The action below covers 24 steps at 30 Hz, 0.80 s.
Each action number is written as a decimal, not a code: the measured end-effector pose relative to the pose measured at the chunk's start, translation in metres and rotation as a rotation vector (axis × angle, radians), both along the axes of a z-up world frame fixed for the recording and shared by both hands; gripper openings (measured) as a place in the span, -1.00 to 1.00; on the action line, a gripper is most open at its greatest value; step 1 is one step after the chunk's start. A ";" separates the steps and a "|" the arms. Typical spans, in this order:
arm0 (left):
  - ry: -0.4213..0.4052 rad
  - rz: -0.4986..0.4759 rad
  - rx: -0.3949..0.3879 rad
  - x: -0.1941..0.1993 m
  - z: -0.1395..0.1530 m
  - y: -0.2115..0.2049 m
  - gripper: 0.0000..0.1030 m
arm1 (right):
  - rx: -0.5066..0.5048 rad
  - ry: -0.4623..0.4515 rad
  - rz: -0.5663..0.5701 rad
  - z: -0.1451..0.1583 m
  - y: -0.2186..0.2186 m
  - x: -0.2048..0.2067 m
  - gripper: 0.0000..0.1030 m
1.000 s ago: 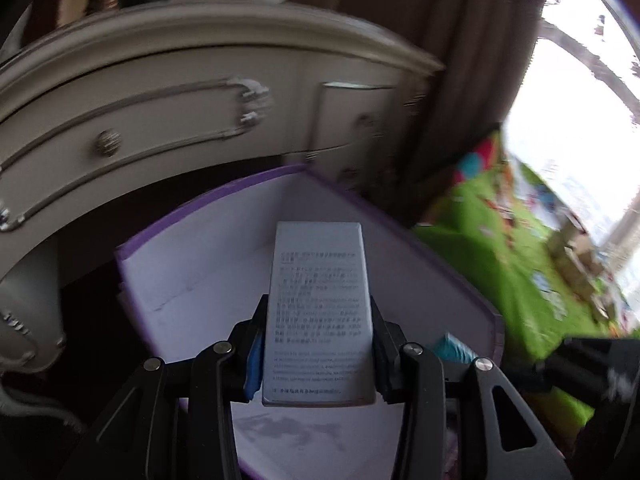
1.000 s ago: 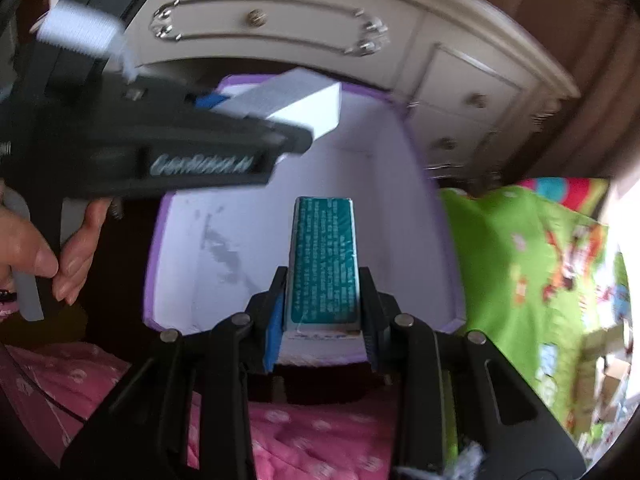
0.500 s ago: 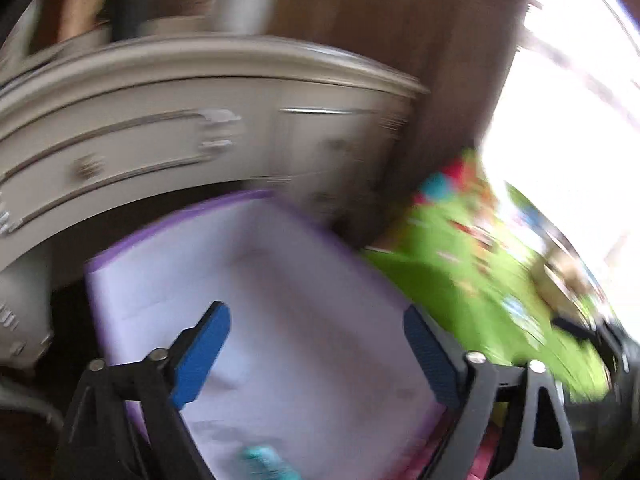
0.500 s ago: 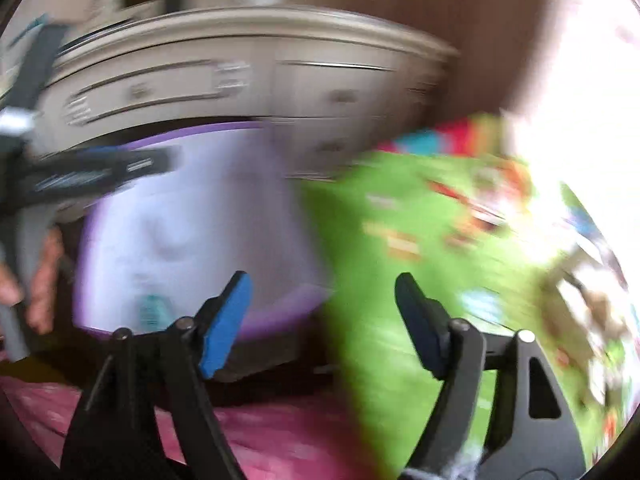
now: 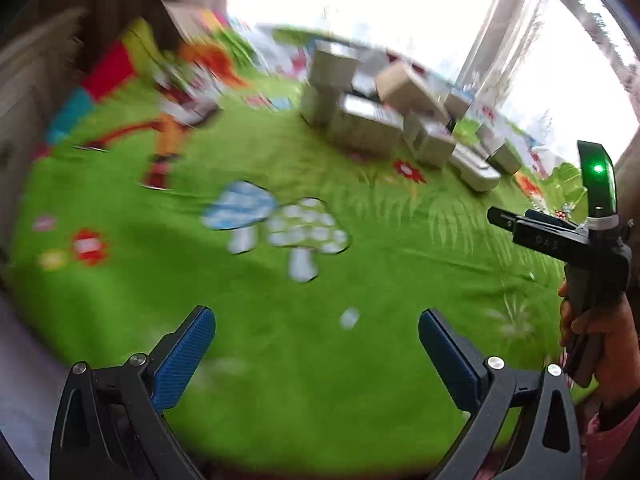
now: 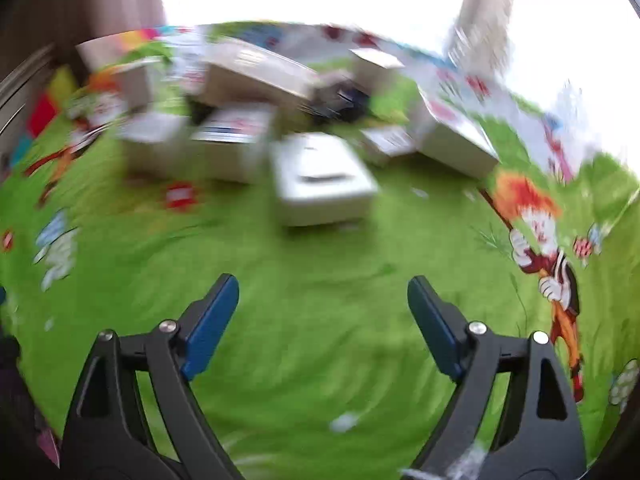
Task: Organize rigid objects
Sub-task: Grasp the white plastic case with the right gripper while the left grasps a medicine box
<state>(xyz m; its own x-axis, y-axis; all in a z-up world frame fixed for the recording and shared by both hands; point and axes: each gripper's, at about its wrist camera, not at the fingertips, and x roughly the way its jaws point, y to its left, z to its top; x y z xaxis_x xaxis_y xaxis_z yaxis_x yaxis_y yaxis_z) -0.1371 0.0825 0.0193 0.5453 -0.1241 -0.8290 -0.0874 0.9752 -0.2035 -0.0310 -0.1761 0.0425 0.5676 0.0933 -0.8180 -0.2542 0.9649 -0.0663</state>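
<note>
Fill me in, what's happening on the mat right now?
Both grippers are empty and open. The left gripper and the right gripper hang over the green play mat, both facing a loose pile of boxes lying farther along it. In the right wrist view, a white box sits nearest, straight ahead of the open fingers, not yet touched. Both views are motion-blurred, so finer details of the boxes cannot be made out.
</note>
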 end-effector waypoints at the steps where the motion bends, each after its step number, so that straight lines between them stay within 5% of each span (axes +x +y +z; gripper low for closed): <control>1: 0.016 0.015 0.000 0.010 -0.006 -0.002 1.00 | 0.018 0.023 -0.004 -0.006 -0.005 0.013 0.72; 8: 0.017 0.022 0.210 0.034 -0.011 -0.028 1.00 | 0.041 0.012 0.067 -0.015 0.006 0.068 0.89; 11: 0.020 0.036 0.202 0.032 -0.010 -0.026 1.00 | 0.049 0.014 0.102 -0.020 0.011 0.086 0.89; 14: 0.033 0.070 0.201 0.036 -0.011 -0.026 1.00 | 0.054 -0.018 0.090 -0.016 0.006 0.076 0.34; 16: 0.046 0.098 0.200 0.046 -0.014 -0.028 1.00 | 0.060 -0.022 0.090 -0.017 0.002 0.065 0.32; 20: 0.093 0.232 0.166 0.073 -0.012 -0.026 1.00 | 0.059 -0.028 0.080 -0.016 -0.007 0.033 0.32; 24: 0.041 0.446 -0.084 0.101 -0.002 -0.013 1.00 | 0.051 -0.032 0.078 -0.016 -0.006 0.024 0.32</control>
<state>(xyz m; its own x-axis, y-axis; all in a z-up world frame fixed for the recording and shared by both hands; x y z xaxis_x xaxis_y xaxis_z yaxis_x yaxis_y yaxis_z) -0.0359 0.0694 0.0176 0.5274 0.0480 -0.8483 -0.5051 0.8205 -0.2676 -0.0066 -0.1818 0.0264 0.5828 0.1795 -0.7926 -0.3276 0.9444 -0.0270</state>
